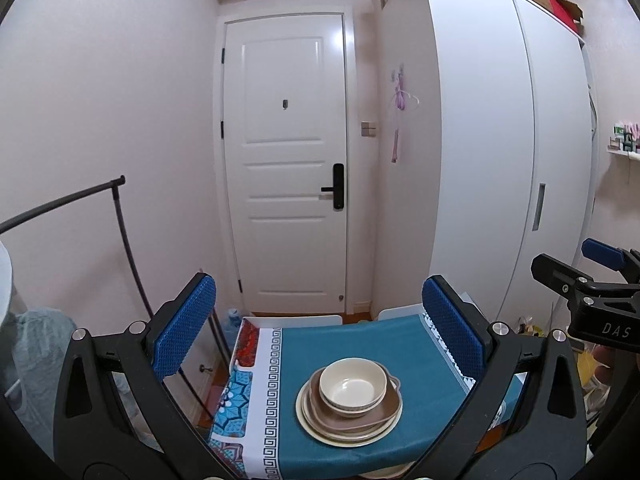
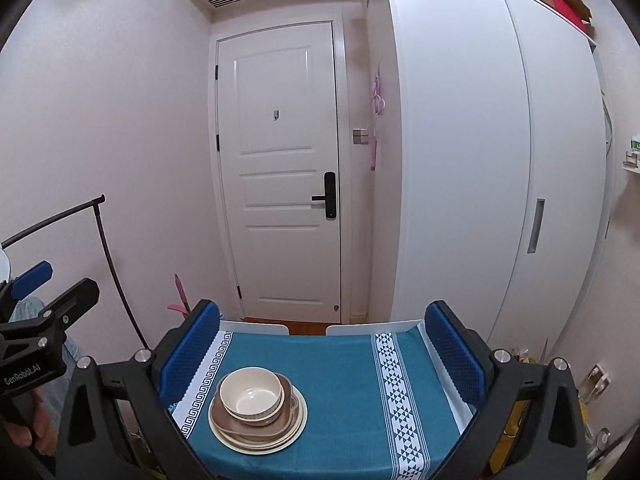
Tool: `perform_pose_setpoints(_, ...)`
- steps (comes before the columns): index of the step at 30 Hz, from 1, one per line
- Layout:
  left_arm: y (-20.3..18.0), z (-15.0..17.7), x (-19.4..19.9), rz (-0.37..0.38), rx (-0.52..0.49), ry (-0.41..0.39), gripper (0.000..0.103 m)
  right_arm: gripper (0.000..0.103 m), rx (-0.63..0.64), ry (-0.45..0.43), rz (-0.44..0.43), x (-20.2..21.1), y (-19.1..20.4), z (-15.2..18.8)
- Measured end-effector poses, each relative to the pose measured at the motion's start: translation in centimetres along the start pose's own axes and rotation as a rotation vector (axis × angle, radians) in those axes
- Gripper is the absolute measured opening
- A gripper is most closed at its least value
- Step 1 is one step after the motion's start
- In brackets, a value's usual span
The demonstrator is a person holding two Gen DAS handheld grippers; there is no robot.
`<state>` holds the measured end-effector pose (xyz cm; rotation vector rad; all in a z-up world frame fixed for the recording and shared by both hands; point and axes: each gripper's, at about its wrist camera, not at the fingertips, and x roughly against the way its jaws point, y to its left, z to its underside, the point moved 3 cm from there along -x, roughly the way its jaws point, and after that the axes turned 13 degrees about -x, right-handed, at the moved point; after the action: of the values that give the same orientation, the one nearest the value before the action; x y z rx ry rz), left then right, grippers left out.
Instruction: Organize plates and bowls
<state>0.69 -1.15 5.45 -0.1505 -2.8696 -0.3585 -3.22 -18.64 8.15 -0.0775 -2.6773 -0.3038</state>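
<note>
On the teal tablecloth (image 1: 360, 340) stands one stack: a cream bowl (image 1: 353, 387) on top, a brown dish (image 1: 384, 412) with small handles under it, and cream plates (image 1: 316, 424) at the bottom. In the right wrist view the same cream bowl (image 2: 252, 395), brown dish (image 2: 240, 426) and cream plates (image 2: 298, 424) sit left of centre. My left gripper (image 1: 320, 340) is open, raised above and behind the stack, holding nothing. My right gripper (image 2: 320, 354) is also open and empty, with the stack low between its fingers but apart from them.
A white door (image 1: 288, 160) faces me beyond the table, with a white wardrobe (image 1: 500, 160) to its right. A dark metal clothes rail (image 1: 80, 208) stands at the left. The other gripper (image 1: 592, 292) shows at the right edge; a hand (image 2: 28, 420) holds the one at the left.
</note>
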Motion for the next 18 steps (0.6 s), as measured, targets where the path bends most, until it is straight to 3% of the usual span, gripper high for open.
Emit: perform_pose_setpoints(18,-0.02,0.05,-0.4,-0.014,-0.01,0.011,0.103,0.102,0.002,0.017,0.014,-0.63,0.12,-0.31)
